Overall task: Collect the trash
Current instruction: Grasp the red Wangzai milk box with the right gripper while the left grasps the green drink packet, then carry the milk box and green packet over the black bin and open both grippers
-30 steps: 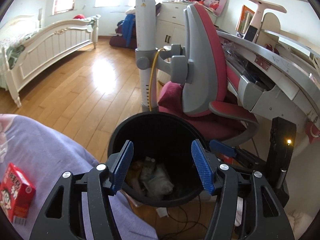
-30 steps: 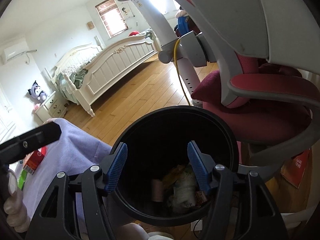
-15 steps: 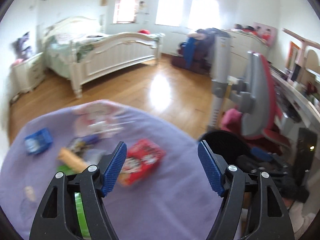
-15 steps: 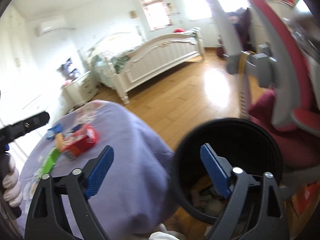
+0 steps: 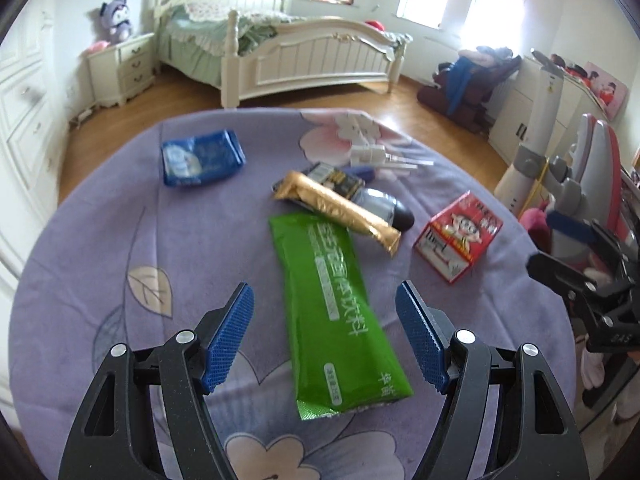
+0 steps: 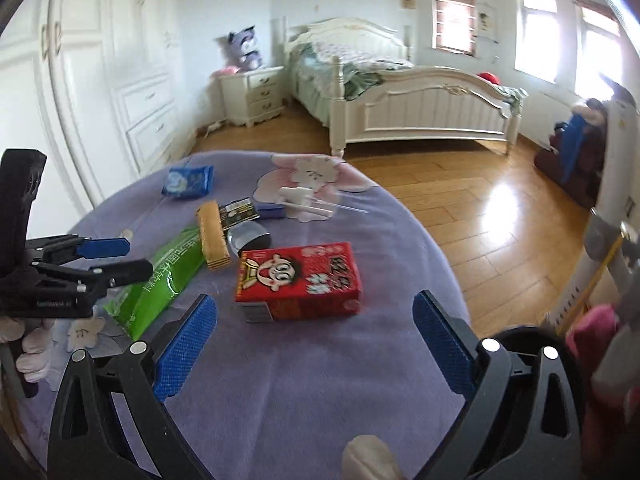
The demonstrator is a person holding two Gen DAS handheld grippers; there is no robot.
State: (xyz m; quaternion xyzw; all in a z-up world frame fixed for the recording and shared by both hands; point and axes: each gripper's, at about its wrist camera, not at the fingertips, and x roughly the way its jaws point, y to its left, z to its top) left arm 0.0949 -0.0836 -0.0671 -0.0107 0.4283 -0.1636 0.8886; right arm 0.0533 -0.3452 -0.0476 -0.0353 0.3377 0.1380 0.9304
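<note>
Left gripper (image 5: 324, 344): hovering over the purple-clothed bench (image 5: 120, 248), fingers (image 5: 228, 340) standing well apart and gripping nothing. Green pouch (image 5: 332, 308) lying flat between and just beyond them, touching neither pad; its near corner partly lost in glare.

Right gripper (image 6: 316, 344): fingers (image 6: 184, 344) spreading wider at this moment, nothing between them. Red carton (image 6: 298, 282) sitting just ahead of the gap, slightly toward the left finger, clear of both pads.

Beyond the left fingers: gold wrapper (image 5: 340, 210) lying across the pouch's far end, overlapping a dark packet (image 5: 336, 178) and a grey, dark-tipped object (image 5: 386, 208), both largely covered and hard to identify. Farther still, white plastic pieces (image 5: 380, 158), blurred, kind not determinable. Blue packet (image 5: 202, 158) resting well off toward the left finger's side, apart from the rest.

Black bin rim (image 6: 524, 336) showing only as a sliver behind the right finger, contents hidden. Left gripper seen at the right camera's left edge, its handle cut off; pale gloved hand (image 6: 34, 346) partly showing beneath it. Pale rounded shape at the bottom edge of the right view cut off, not identifiable.
</note>
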